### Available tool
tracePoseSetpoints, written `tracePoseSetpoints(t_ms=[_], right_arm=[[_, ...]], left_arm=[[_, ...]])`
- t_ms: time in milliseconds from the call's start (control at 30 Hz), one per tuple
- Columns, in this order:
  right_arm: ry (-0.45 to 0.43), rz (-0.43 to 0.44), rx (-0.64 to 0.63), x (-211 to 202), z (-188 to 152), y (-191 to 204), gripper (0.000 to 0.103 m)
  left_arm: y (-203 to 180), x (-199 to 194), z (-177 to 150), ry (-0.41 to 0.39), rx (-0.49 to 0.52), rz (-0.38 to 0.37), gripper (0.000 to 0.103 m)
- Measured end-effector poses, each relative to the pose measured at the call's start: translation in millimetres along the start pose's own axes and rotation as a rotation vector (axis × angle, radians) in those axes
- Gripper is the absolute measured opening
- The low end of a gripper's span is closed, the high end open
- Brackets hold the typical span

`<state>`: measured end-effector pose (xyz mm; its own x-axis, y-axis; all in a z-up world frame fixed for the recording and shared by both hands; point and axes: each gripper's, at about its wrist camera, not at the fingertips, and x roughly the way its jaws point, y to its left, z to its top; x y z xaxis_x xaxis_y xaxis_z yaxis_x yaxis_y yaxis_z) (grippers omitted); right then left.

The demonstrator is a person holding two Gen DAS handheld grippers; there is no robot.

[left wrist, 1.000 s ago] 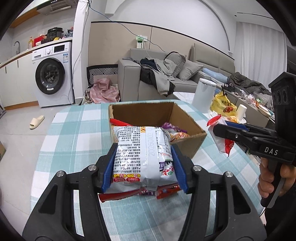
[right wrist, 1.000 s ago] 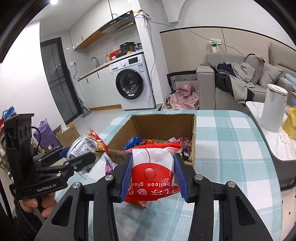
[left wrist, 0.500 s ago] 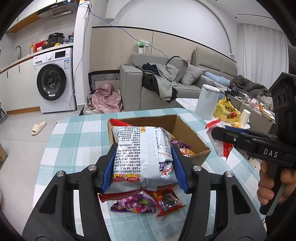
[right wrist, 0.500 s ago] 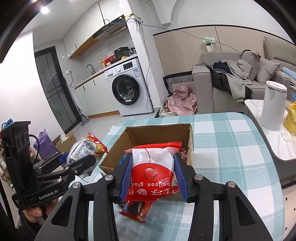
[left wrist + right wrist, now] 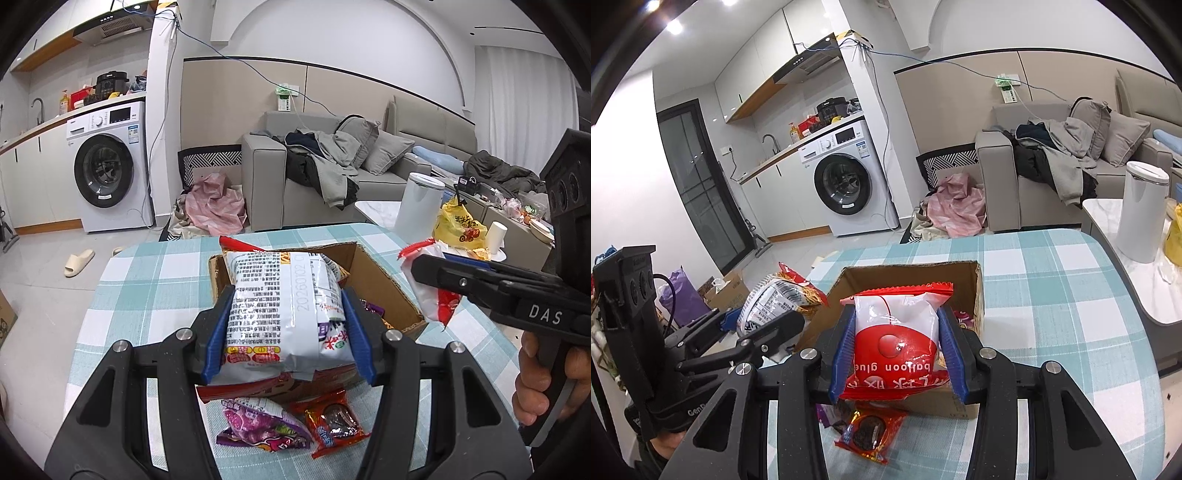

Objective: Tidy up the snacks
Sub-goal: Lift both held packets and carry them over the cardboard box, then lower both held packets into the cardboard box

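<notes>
My left gripper (image 5: 286,325) is shut on a silver and white snack bag (image 5: 280,314) with black print, held above the near edge of an open cardboard box (image 5: 380,288). My right gripper (image 5: 897,339) is shut on a red and white "balloon glue" packet (image 5: 897,332), held above the same box (image 5: 967,273). A purple packet (image 5: 258,428) and a red chocolate-biscuit packet (image 5: 332,421) lie on the checked tablecloth in front of the box. The red one also shows in the right wrist view (image 5: 871,432). Each gripper shows in the other's view, with the left gripper (image 5: 764,328) at left and the right gripper (image 5: 443,273) at right.
The table has a teal and white checked cloth (image 5: 1071,295). A white cylindrical bin (image 5: 1141,214) and a yellow bag (image 5: 458,225) stand on a side table to the right. A sofa (image 5: 332,166) and washing machine (image 5: 107,173) are beyond.
Both grippers have risen and pulled back with their packets. The purple and red packets on the cloth have come into view below them.
</notes>
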<state>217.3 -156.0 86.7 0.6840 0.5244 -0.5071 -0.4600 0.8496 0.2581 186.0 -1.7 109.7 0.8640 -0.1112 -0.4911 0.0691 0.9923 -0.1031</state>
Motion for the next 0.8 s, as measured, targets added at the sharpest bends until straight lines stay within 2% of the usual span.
tracePoseSetpoints(t_ms=[333,800], right_arm=[[0.018,-0.005,0.011,22.0,6.3,-4.4,0.044],[0.051,-0.032,0.046,58.6,5.5,-17.3,0.044]], left_arm=[[2.5,17.5,4.8,0.008,0.0,0.004,0.053],[20.5,78.2,-6.8,0.064,-0.021,0.029,0.053]])
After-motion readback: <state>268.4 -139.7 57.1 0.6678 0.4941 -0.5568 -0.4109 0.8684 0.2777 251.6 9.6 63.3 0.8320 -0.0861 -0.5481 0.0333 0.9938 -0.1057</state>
